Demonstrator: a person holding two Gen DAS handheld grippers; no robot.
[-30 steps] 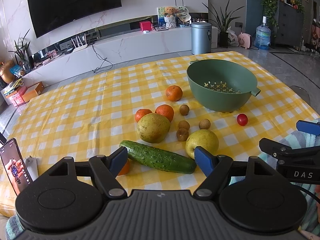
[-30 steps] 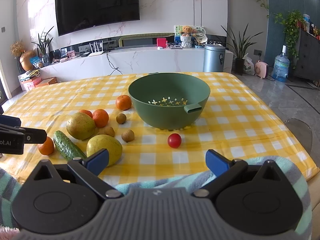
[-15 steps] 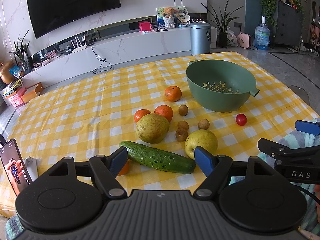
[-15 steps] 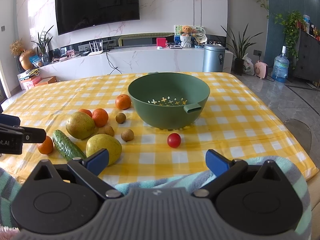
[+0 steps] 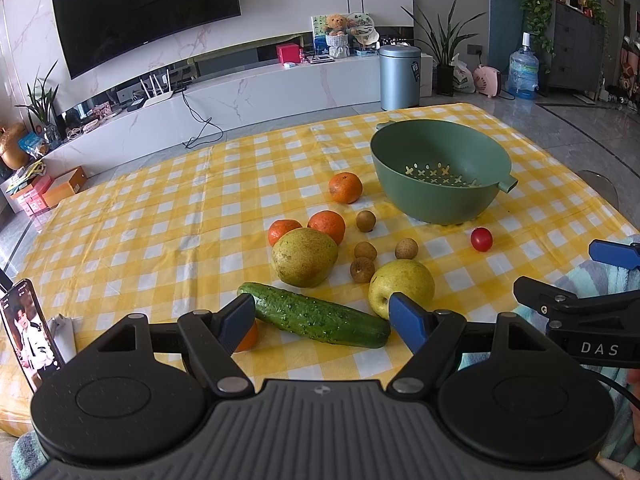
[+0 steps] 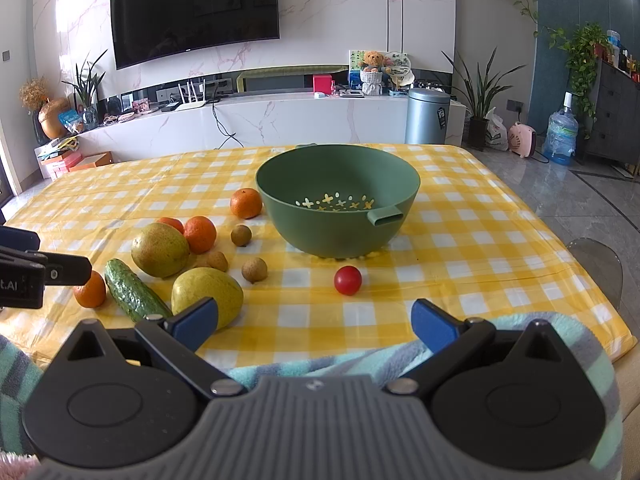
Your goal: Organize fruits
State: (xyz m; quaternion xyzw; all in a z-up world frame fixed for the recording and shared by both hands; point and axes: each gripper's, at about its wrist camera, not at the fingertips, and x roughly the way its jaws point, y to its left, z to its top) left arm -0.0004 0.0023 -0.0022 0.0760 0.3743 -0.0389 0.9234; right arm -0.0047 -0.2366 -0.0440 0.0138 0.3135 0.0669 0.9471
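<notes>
An empty green colander bowl (image 6: pixel 338 200) (image 5: pixel 440 172) stands on the yellow checked tablecloth (image 6: pixel 460 240). Left of it lie several oranges (image 6: pixel 246 203), two pears (image 6: pixel 160 250) (image 5: pixel 401 285), a cucumber (image 5: pixel 316 315) (image 6: pixel 132 290), several small brown longans (image 6: pixel 254 270) and a red cherry tomato (image 6: pixel 348 280) (image 5: pixel 481 239). My left gripper (image 5: pixel 323 316) is open at the near edge, its fingers either side of the cucumber's near end and above it. My right gripper (image 6: pixel 314 318) is open and holds nothing, low over the near edge in front of the tomato.
A phone (image 5: pixel 28 344) with a lit screen leans at the table's near left corner. A striped teal blanket (image 6: pixel 340 360) lies below the right gripper. Behind the table are a white TV console (image 6: pixel 280 116), a metal bin (image 6: pixel 426 116) and plants.
Both views have hardly shifted; the fruit, cucumber and bowl lie where they were. Both grippers stay open.
</notes>
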